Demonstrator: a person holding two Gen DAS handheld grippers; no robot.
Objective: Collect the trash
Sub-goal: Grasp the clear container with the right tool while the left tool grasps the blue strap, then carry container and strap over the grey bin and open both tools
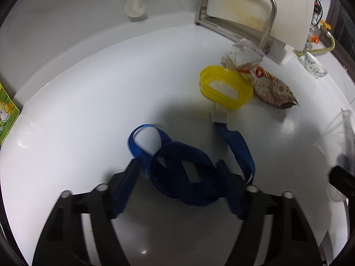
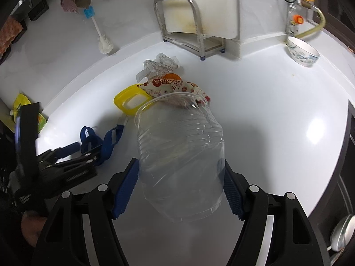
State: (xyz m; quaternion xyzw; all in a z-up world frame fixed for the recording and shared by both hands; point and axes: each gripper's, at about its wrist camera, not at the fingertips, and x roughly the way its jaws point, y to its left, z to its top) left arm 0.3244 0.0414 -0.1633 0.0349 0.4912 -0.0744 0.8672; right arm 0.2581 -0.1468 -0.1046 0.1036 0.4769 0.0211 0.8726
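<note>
A blue lanyard strap point(image 1: 188, 173) lies coiled on the white counter, tied to a yellow plastic ring point(image 1: 226, 87). My left gripper point(image 1: 179, 168) is open, its jaws on either side of the coiled strap. Behind the ring lie a printed snack wrapper point(image 1: 273, 86) and crumpled clear plastic point(image 1: 241, 53). My right gripper point(image 2: 180, 168) is shut on a clear plastic container point(image 2: 179, 153), its open mouth facing the wrapper point(image 2: 175, 86). The right wrist view also shows the strap point(image 2: 99, 139), the ring point(image 2: 131, 99) and the left gripper point(image 2: 82, 150) at the left.
A metal rack point(image 2: 186, 28) holding a white cutting board stands at the back wall. A white brush point(image 2: 104, 42) hangs to its left. A patterned bowl point(image 2: 302, 52) sits back right. A green-yellow pouch point(image 2: 24, 108) lies at the left edge. The counter edge runs along the right.
</note>
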